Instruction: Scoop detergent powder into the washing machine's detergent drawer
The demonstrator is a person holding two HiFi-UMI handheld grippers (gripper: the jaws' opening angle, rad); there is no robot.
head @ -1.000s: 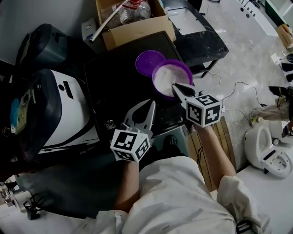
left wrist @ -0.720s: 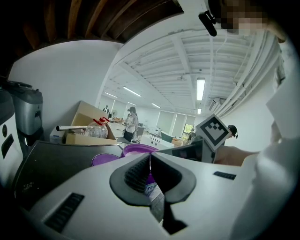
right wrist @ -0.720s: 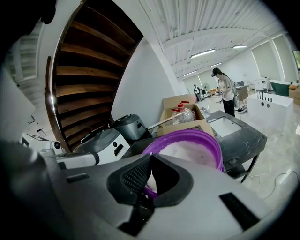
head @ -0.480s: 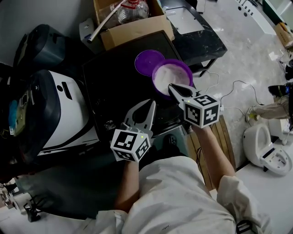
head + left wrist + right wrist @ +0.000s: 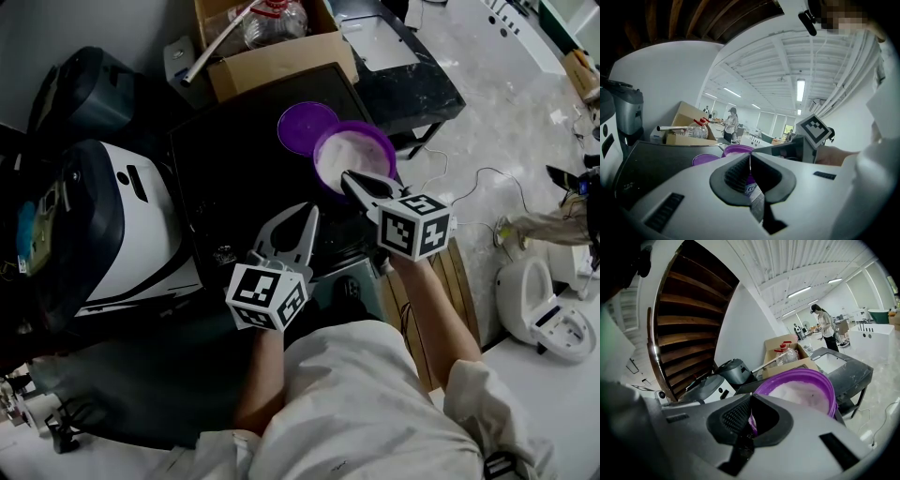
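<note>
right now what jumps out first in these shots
The purple tub of white powder, open on the dark top near the middle, with a purple lid lying beside it. The right gripper is at its near rim, jaws together; the left gripper hangs back, also shut.

Head view dim and low in contrast; black tabletop (image 5: 234, 169) swallows detail, pale floor (image 5: 506, 112) brighter at right. Both gripper views show strong fisheye bending and dark corners. Ceiling strip lights (image 5: 800, 89) glare white. Left hand-held gripper (image 5: 750, 155), close to the lens, reads soft.
</note>
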